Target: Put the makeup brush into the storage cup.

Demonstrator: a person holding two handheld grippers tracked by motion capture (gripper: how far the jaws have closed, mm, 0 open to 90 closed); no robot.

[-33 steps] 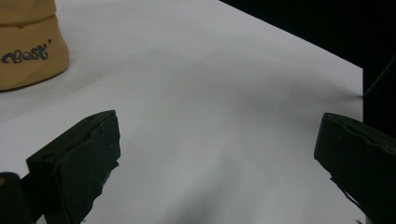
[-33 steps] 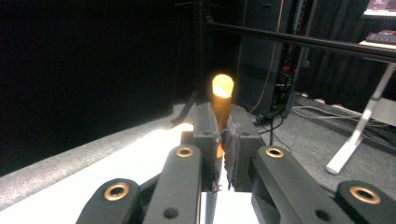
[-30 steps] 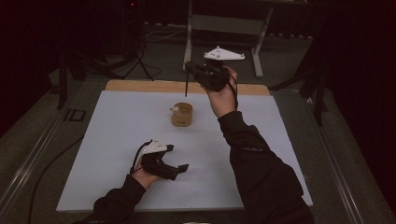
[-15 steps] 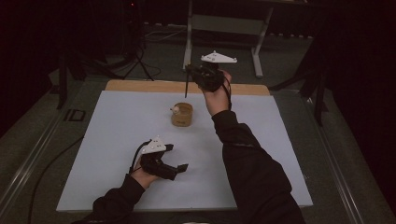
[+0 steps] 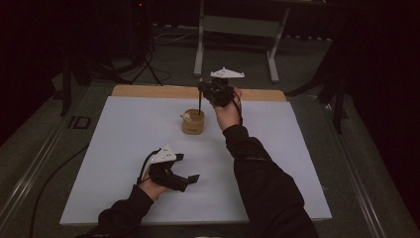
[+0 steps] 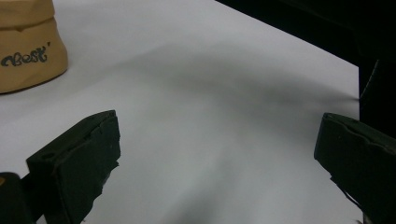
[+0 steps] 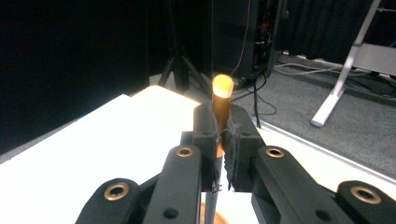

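Grippers number two. We see the right gripper clenched on one thin upright stick, held directly above one tan pot standing on the desk. We see the left gripper released, jaws wide apart over bare desk surface, near the pot, grasping nothing.
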